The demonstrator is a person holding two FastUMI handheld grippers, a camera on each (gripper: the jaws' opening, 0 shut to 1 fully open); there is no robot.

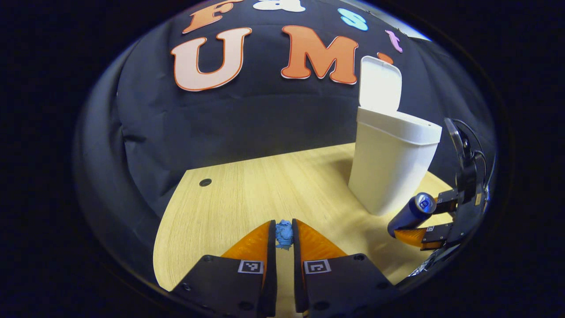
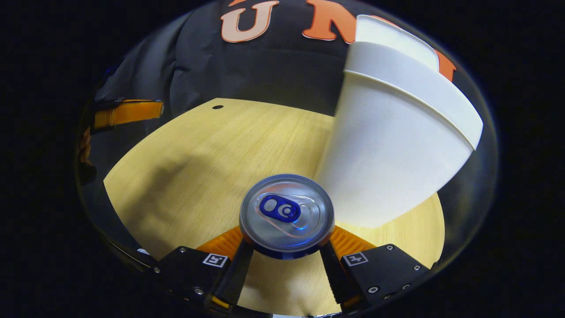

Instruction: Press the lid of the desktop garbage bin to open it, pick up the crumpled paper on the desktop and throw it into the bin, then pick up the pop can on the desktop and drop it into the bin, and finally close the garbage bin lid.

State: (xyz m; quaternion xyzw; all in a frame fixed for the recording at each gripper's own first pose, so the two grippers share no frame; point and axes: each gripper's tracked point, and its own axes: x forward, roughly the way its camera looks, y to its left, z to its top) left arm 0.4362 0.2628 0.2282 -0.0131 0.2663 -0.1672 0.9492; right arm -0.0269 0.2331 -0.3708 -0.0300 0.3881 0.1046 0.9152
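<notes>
The white garbage bin point(image 1: 390, 165) stands on the desk at the right with its lid point(image 1: 379, 84) flipped up. A blue crumpled paper point(image 1: 284, 234) is pinched between the fingers of my left gripper point(image 1: 284, 229), just above the desk. In the left gripper view my right gripper point(image 1: 421, 221) hangs beside the bin with the blue pop can point(image 1: 411, 214) tilted in it. In the right gripper view the pop can point(image 2: 287, 214) shows its silver top end-on, held by my right gripper point(image 2: 287, 251), with the bin point(image 2: 397, 145) close at the right.
The wooden desk point(image 1: 247, 194) has a round cable hole point(image 1: 205, 182) near its far left corner and a curved left edge. Part of the other gripper point(image 2: 126, 112) shows at the far left of the right gripper view. The black cloth wall stands behind.
</notes>
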